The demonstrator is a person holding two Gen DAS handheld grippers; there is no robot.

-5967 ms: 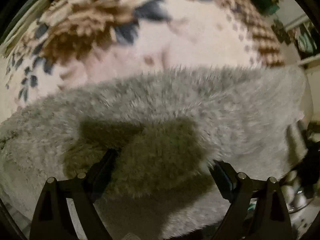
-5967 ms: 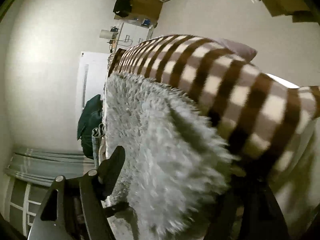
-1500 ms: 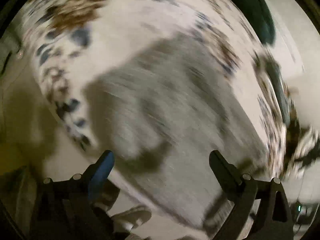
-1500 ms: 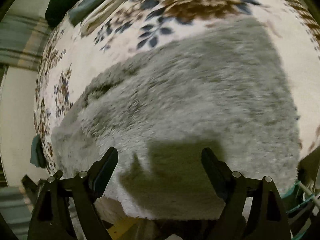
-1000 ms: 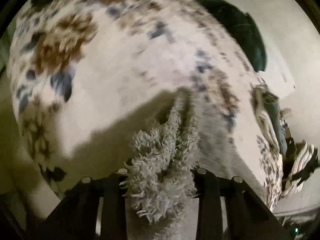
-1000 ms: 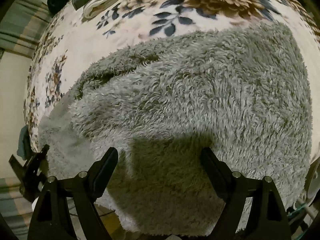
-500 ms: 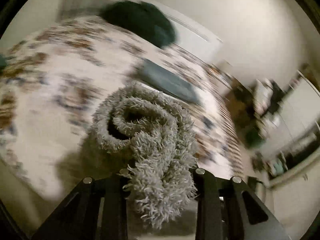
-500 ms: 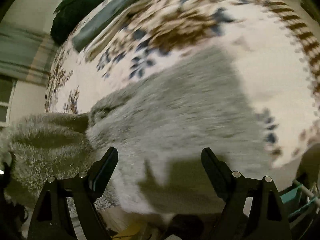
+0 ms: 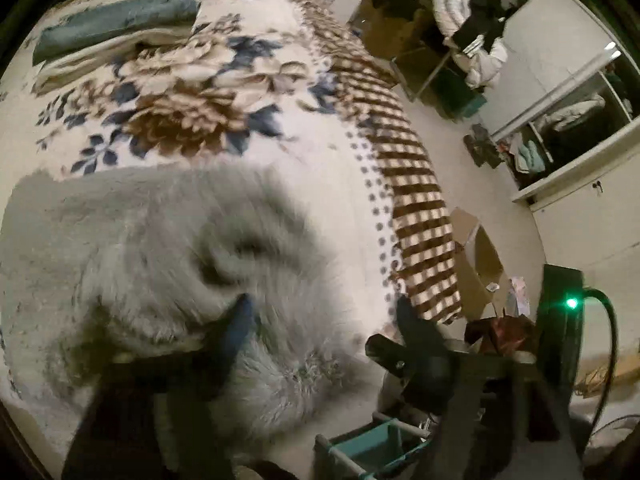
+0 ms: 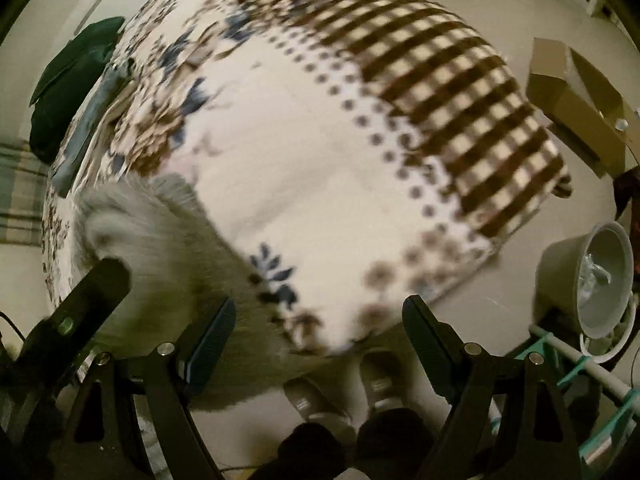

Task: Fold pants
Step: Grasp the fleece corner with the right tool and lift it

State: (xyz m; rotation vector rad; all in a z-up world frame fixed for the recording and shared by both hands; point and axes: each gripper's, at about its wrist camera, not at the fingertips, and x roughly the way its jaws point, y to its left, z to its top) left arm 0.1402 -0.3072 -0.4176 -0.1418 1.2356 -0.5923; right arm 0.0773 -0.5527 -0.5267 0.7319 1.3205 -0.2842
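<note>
I see a floral blanket (image 9: 224, 92) with a brown checked border (image 9: 416, 196) covering the bed. A folded grey-blue cloth (image 9: 116, 26) lies at its far left. On the floor to the right sit an open cardboard box (image 9: 478, 264), a white bucket (image 10: 592, 280) and a teal rack (image 9: 368, 448).

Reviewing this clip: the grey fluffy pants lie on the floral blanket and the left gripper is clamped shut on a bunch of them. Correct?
Not quite. The left gripper is not clamped: the left wrist view shows its jaws apart and opening, pads clear of the fabric. The grey fluffy pants do lie on the floral blanket.
</note>
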